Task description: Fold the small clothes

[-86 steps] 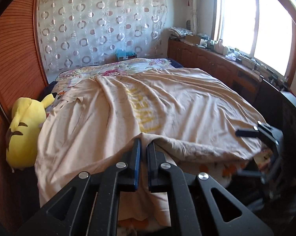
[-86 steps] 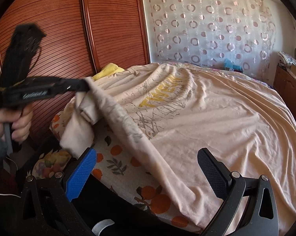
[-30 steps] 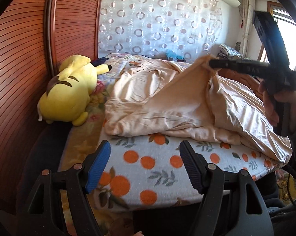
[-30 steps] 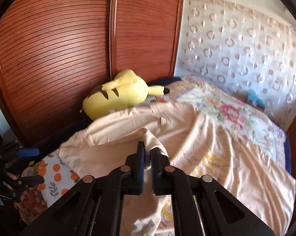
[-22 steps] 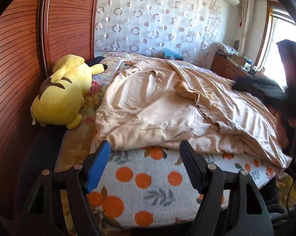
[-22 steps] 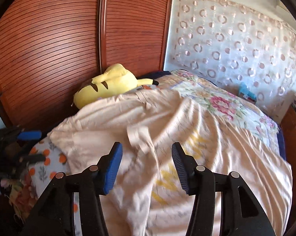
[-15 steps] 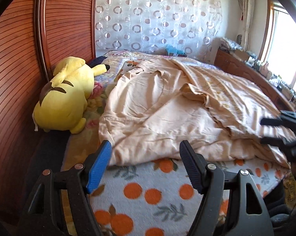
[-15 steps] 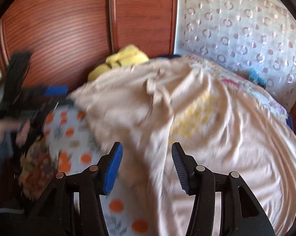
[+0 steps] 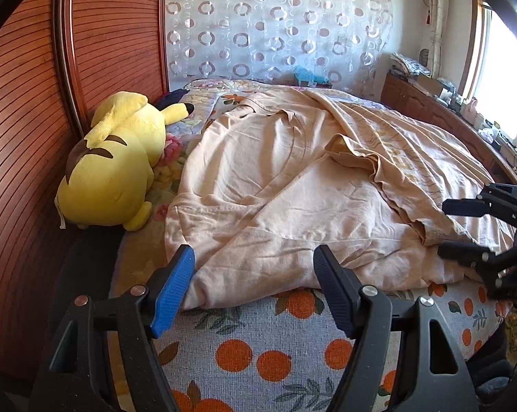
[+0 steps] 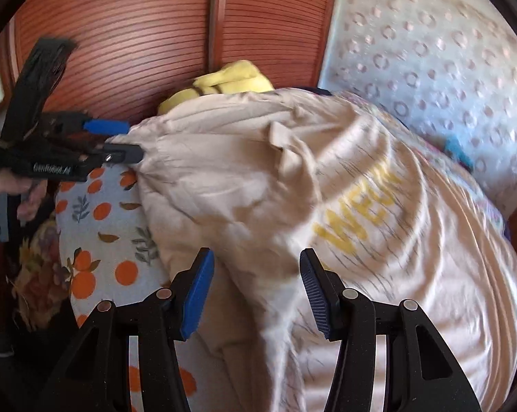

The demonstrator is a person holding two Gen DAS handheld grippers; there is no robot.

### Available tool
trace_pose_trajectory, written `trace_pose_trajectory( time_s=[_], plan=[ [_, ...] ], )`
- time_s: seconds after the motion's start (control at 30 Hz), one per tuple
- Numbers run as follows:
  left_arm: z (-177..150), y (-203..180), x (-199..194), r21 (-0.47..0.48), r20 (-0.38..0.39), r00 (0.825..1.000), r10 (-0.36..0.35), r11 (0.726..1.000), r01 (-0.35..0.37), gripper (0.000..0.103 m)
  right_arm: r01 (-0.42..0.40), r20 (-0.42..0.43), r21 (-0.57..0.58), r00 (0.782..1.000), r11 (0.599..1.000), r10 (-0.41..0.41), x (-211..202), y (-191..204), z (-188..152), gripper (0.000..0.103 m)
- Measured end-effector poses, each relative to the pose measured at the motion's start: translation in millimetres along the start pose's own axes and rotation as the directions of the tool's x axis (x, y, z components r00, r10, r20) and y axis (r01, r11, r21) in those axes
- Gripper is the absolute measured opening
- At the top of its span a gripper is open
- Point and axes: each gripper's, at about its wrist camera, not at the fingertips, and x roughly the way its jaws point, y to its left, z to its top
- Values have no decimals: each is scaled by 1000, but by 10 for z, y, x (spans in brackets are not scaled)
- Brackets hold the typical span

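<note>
A beige T-shirt (image 9: 292, 189) with yellow lettering (image 10: 358, 206) lies crumpled over the bed, one side folded across itself. My left gripper (image 9: 255, 264) hovers open just before the shirt's near-left corner, nothing pinched; in the right wrist view the left gripper (image 10: 124, 139) has its fingers beside that corner. My right gripper (image 10: 256, 264) is over the shirt's front edge with its jaws closing; cloth lies under the gap, and the pads do not press it. From the left wrist view, the right gripper (image 9: 443, 229) sits at the folded hem on the right.
A yellow plush toy (image 9: 110, 161) lies at the bed's left side against slatted wooden doors (image 9: 24, 103). The orange-print sheet (image 9: 258, 350) covers the near edge. A wooden cabinet (image 9: 430, 110) with clutter runs under the window. A hand (image 10: 4, 185) holds the left gripper.
My right gripper opened and let go of the shirt fold, which dropped onto the bed; it then swung down to the front edge. My left gripper drew closer to the shirt's corner, still open.
</note>
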Motion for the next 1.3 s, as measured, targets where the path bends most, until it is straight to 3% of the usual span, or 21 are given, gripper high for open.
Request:
trace_pose_trajectory(
  time_s=[0.07,0.17,0.23,0.27,0.3,0.4,0.47,0.5,0.57,0.6,0.77,0.87,1.0,1.07,1.17,1.3],
  plan=[
    [-4,12,2,-2,-2,1000,1,1000,-1,73,-3,18,-30,1000,1000,3,-33,68,6,40],
    [-7,15,16,-4,-6,1000,0,1000,0,73,-26,25,-27,999,999,26,-53,89,-2,35],
    [-15,12,30,-6,-9,1000,-3,1000,3,73,-20,-1,-46,1000,999,20,16,67,-34,25],
    [-17,11,39,-7,-12,1000,-3,1000,3,73,-10,-22,-49,1000,999,9,57,38,-54,14],
    [-20,10,48,-6,-15,1000,-2,1000,2,73,-5,-36,-40,999,999,4,100,-16,10,7],
    [-25,7,74,-4,-23,1000,4,1000,-4,73,-15,7,84,1000,996,15,4,-308,4,4],
    [-21,16,79,-5,-22,1000,4,1000,-4,73,-5,48,211,999,978,-5,-96,-577,-27,4],
    [-23,18,79,-5,-23,1000,5,1000,-5,73,45,51,263,997,964,-61,-129,-697,-57,4],
    [-20,18,78,-8,-22,1000,2,1000,-3,73,141,2,325,989,935,-150,-116,-899,-138,4],
    [-20,17,79,-7,-23,1000,2,1000,-2,73,154,-24,343,988,927,-155,-97,-975,-190,4],
    [-15,8,81,-4,-22,1000,1,1000,-1,73,172,-57,357,985,918,-162,-109,-1031,-297,4],
    [-13,6,95,0,-28,1000,5,1000,-5,73,223,-46,307,974,925,-220,-140,-922,-177,19],
    [5,15,130,10,-35,999,17,1000,-16,73,109,45,280,991,954,-127,-178,-823,-4,38],
    [18,18,136,15,-39,999,18,1000,-18,67,47,52,222,997,974,-60,-98,-719,106,38],
    [26,29,145,22,-46,999,28,999,-27,65,-28,9,130,1000,991,27,108,-538,216,38],
    [30,67,153,11,-49,998,27,1000,-27,65,6,-83,7,997,1000,-6,384,-406,287,38]
  ],
)
